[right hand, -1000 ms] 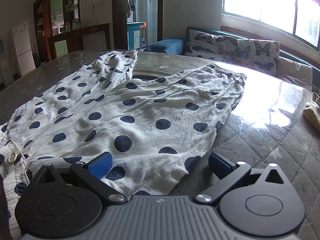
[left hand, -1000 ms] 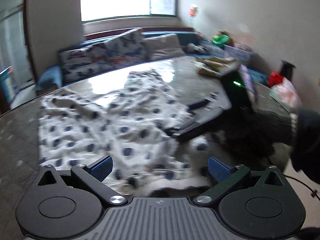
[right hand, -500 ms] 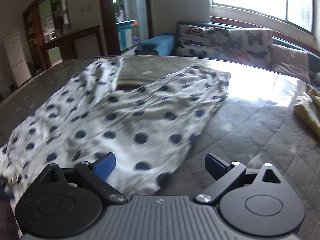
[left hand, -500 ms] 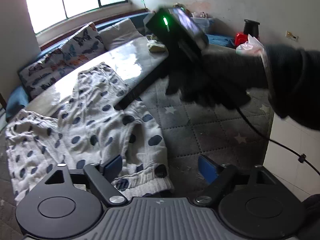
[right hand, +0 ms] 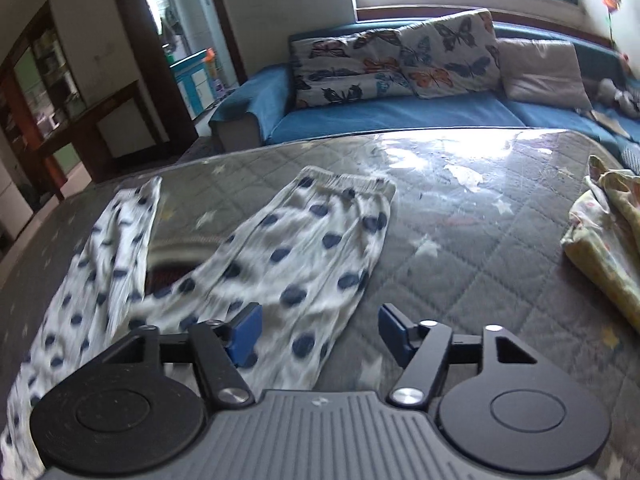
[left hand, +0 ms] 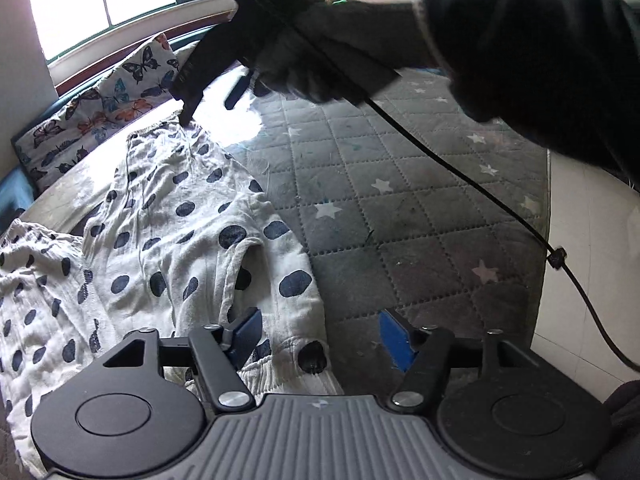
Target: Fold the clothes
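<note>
White trousers with dark blue polka dots lie spread on a grey quilted mattress. My left gripper is open, low over the waistband end with its dark button. In the right wrist view the trousers show two legs stretching away, the far cuff gathered. My right gripper is open above the near part of one leg, holding nothing. From the left wrist view, the right gripper hovers over the far cuff, held by a dark-gloved hand.
A yellow-green garment lies at the mattress's right side. A blue sofa with butterfly cushions stands behind the mattress. A black cable hangs from the right gripper. White floor tiles border the mattress edge.
The right gripper has risen and moved forward along the trouser leg toward the far cuff. The left gripper turned and dropped to the waistband end. Both stayed open.
</note>
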